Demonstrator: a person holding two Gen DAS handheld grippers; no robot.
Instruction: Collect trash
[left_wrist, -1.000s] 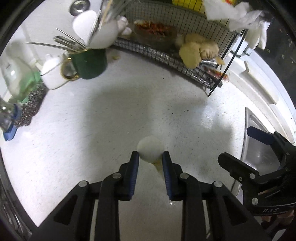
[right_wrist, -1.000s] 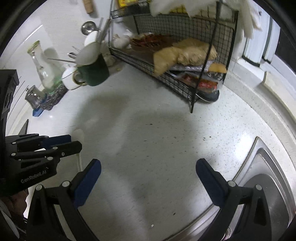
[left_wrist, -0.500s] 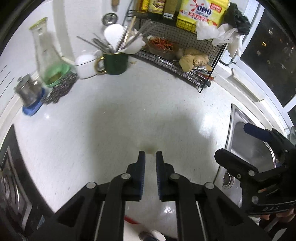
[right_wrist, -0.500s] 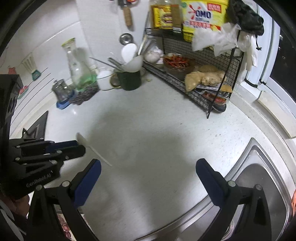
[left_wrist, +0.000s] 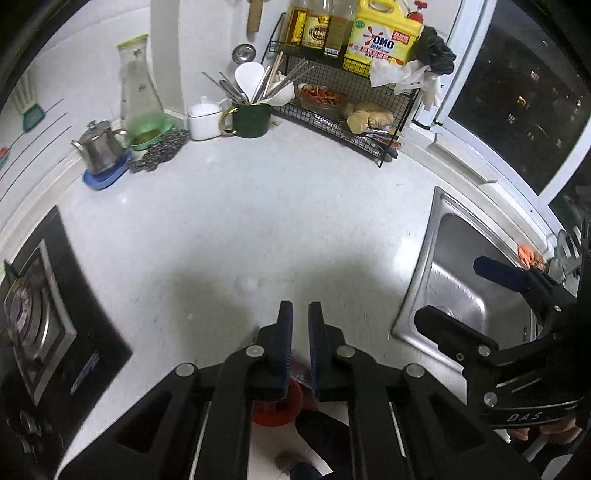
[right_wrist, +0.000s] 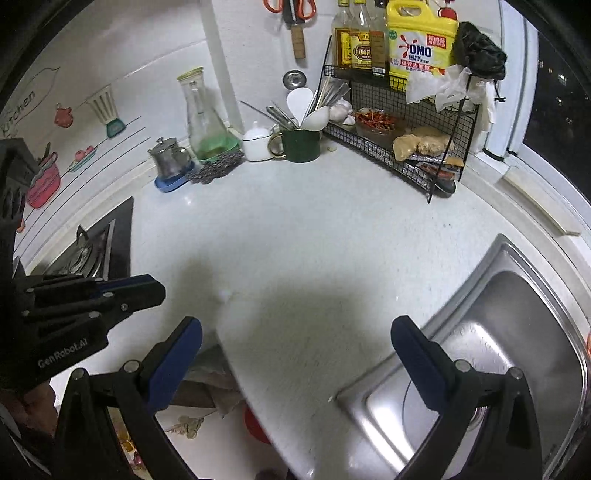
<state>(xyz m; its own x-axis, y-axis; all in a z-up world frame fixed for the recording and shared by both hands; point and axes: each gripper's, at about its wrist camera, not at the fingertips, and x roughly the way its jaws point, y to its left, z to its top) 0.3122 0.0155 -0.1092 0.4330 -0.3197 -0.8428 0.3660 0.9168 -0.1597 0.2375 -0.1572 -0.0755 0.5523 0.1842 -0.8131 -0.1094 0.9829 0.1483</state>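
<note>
Pointing steeply down over the front edge of the white counter (left_wrist: 295, 192) with the left gripper (left_wrist: 300, 308), blue pads (left_wrist: 285, 332) brought together to only a thin slit. Cannot tell where the trash is: nothing clear to make out inside that slit or on the counter close by. Just ahead of the tips, only a small pale spot (left_wrist: 248, 285) on the surface, wet-looking. Under and behind the fingers, below the counter edge, a red round thing (left_wrist: 275, 410), half hidden, not possible to say what.

To the right of this claw, the steel sink (left_wrist: 461, 280). Above its near corner and the counter edge, the right gripper (right_wrist: 295, 326), spread wide apart and holding nothing.

To the left, the black stove (left_wrist: 55, 314), set into the counter.

Far ahead, along the wall, from left to right: a small metal teapot (left_wrist: 98, 146) on a blue saucer, a tall glass carafe (left_wrist: 138, 96), a white lidded pot (left_wrist: 205, 120), a green mug (left_wrist: 251, 120) full of utensils, then a black wire rack (left_wrist: 325, 127) carrying a yellow detergent jug (left_wrist: 384, 33) on top.
</note>
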